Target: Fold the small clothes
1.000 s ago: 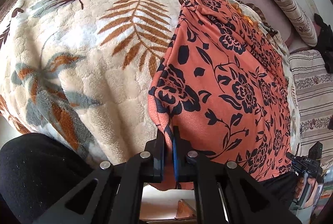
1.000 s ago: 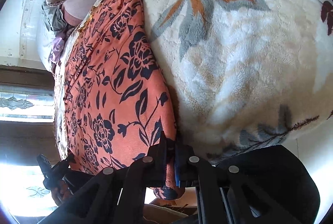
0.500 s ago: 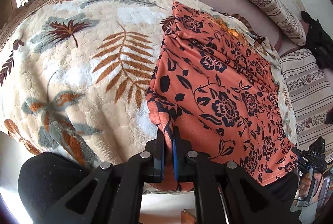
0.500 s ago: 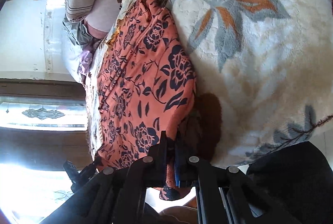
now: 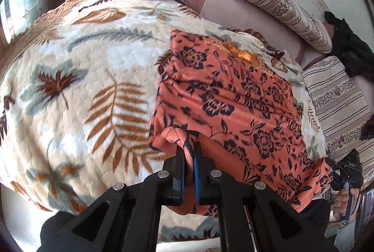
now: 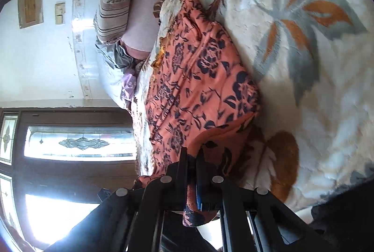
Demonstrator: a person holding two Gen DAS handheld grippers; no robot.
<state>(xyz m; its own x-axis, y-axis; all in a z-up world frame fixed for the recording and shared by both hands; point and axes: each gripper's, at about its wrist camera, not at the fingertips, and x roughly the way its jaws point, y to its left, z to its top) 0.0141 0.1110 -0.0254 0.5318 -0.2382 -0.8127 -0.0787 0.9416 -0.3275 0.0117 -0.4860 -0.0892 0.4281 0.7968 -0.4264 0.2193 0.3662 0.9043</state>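
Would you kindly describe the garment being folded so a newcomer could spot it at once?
Find the cream leaf-print blanket covering the bed. On it lies the orange garment, its near edge pinched by the left gripper and right gripper. Only it has dark navy flowers on orange.

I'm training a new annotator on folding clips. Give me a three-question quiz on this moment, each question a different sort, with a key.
1. True or false: both grippers are shut on the orange garment.
2. Multiple choice: the garment lies on a) a bare table, b) a leaf-print blanket, c) a striped pillow.
3. Fill in: the garment's print is dark ____ on orange.

Key: 1 true: the left gripper and right gripper each pinch a near corner. 2 b. 3 flowers.
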